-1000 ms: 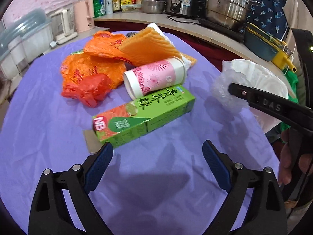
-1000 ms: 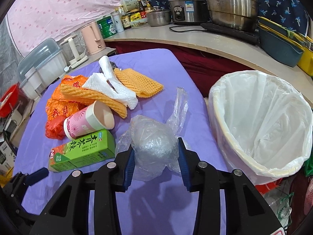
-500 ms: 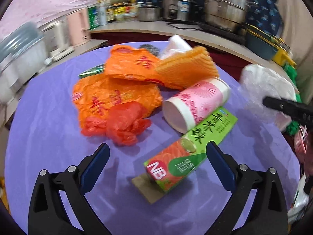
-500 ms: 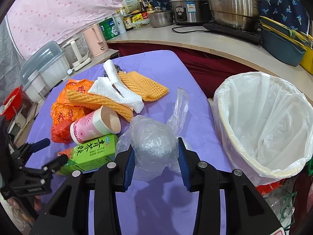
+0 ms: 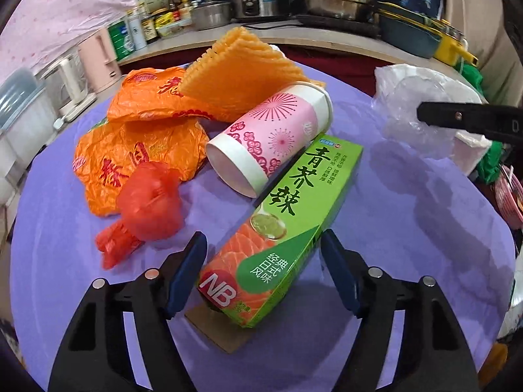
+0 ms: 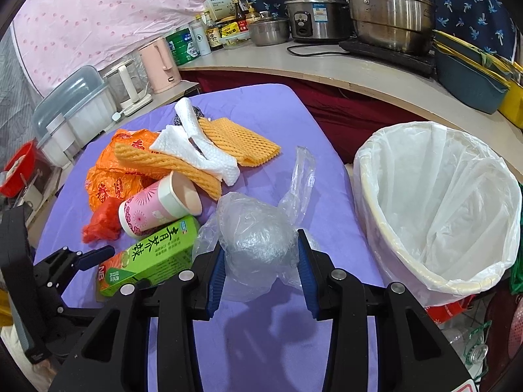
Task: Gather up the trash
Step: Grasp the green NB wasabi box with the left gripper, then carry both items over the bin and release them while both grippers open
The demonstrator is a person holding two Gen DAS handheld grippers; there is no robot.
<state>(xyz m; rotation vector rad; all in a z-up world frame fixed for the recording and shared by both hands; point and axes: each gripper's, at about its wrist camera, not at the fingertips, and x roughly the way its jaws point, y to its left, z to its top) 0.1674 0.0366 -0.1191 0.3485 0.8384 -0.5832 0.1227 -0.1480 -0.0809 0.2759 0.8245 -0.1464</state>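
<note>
The left hand-held gripper (image 5: 263, 266) is spread wide, its blue pads on either side of the near end of a green carton (image 5: 278, 228) that lies flat on the purple surface (image 5: 408, 228). Neither pad presses the carton; a narrow gap shows on each side. A brown cardboard flap (image 5: 215, 331) pokes out from under the carton's near end.

The right hand-held gripper (image 6: 261, 271) is clamped on a balled-up clear plastic bag (image 6: 258, 235), both blue pads pushing into the crumpled film (a loose tail of the bag rises toward the far side).

Just beyond the carton, touching its long side, a pink paper cup (image 5: 271, 140) lies on its side. To the carton's left sits a small red plastic bag (image 5: 147, 209), and behind that a crumpled orange plastic bag (image 5: 137, 143). Orange foam netting (image 5: 242, 75) is piled behind the cup, and in the right wrist view a white paper towel (image 6: 196, 147) is draped over the netting.

Beside the surface, on the right, stands a trash bin (image 6: 438, 202) lined with a white bag, its mouth open and near the clear bag held in the right hand-held gripper. A counter (image 6: 376, 68) with pots and bottles runs along the back.
</note>
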